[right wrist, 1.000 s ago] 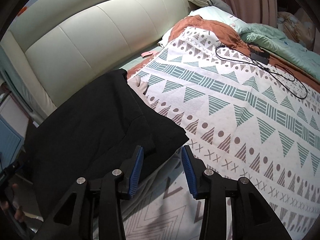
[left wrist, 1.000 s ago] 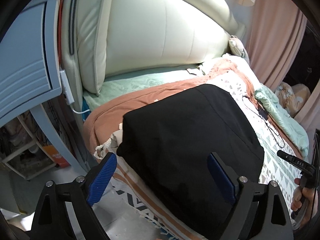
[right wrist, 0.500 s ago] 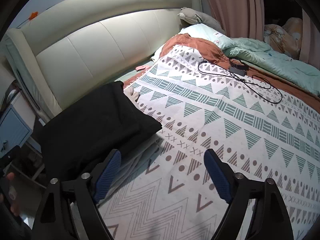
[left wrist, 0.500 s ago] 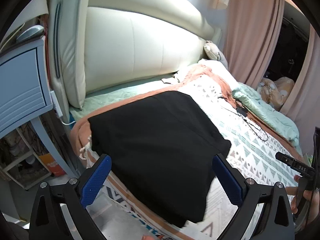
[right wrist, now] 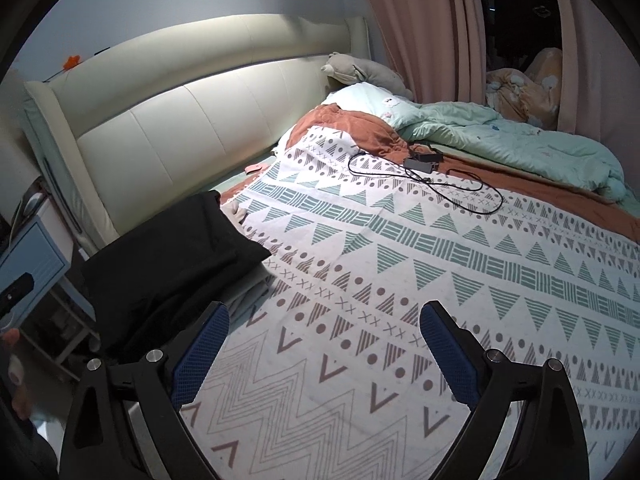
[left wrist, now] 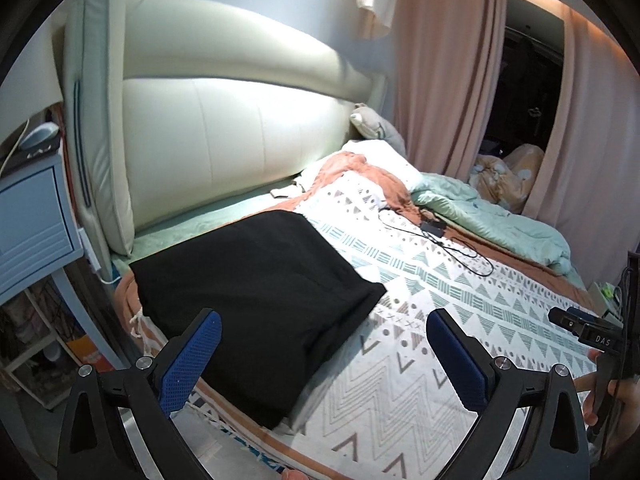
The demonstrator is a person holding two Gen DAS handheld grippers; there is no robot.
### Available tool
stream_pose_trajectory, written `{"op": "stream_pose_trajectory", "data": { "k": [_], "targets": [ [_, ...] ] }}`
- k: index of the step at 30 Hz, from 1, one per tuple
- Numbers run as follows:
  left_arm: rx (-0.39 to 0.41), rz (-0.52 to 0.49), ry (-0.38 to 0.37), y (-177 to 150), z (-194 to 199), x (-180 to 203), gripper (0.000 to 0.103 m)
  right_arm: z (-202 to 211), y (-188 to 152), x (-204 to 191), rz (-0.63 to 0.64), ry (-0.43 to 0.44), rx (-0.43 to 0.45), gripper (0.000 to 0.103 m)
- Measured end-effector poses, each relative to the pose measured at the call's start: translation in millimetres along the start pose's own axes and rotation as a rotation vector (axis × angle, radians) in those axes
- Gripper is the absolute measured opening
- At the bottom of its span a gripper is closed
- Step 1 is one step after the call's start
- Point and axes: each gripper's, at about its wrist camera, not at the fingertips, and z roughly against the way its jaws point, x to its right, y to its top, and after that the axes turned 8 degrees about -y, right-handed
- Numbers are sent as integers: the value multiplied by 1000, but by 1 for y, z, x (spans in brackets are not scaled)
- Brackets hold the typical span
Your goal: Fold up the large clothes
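While folded on the bedspread (left wrist: 472, 312), black garment (left wrist: 260, 292), untouched.

Right gripper (right wrist: 324, 340): jaws spread wide, having just been opening — nothing between the blue pads, which hang above the blanket.
Black garment (right wrist: 168, 264): folded into a flat block, lying at the left corner of the bed, its near edge beside the left pad.
Blanket (right wrist: 400, 280): white, printed with green triangles, brown dots and crosses, zigzags nearest the camera; spread across the bed.
Cable (right wrist: 432, 184): black, looped loosely on the blanket, with a black adapter — well apart from the garment.
Headboard (right wrist: 180, 128): cream, padded, behind the garment.
Green quilt (right wrist: 520, 144): bunched at the far right.
Curtain (right wrist: 420, 32): pink, behind the bed.
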Motion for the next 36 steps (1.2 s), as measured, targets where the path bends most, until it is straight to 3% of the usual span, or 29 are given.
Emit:
{"op": "stream_pose_trajectory", "data": {
  "k": [12, 21, 36],
  "targets": [
    [37, -83, -85, -30, 48, 77, 102, 91, -44, 68, -37, -98, 86, 96],
    [88, -163, -87, -65, 90, 128, 102, 168, -91, 106, -49, -186, 150, 96],
    [103, -228, -234, -130, 155, 169, 102, 287, -182, 137, -145, -286, 218, 96]
  ]
}}
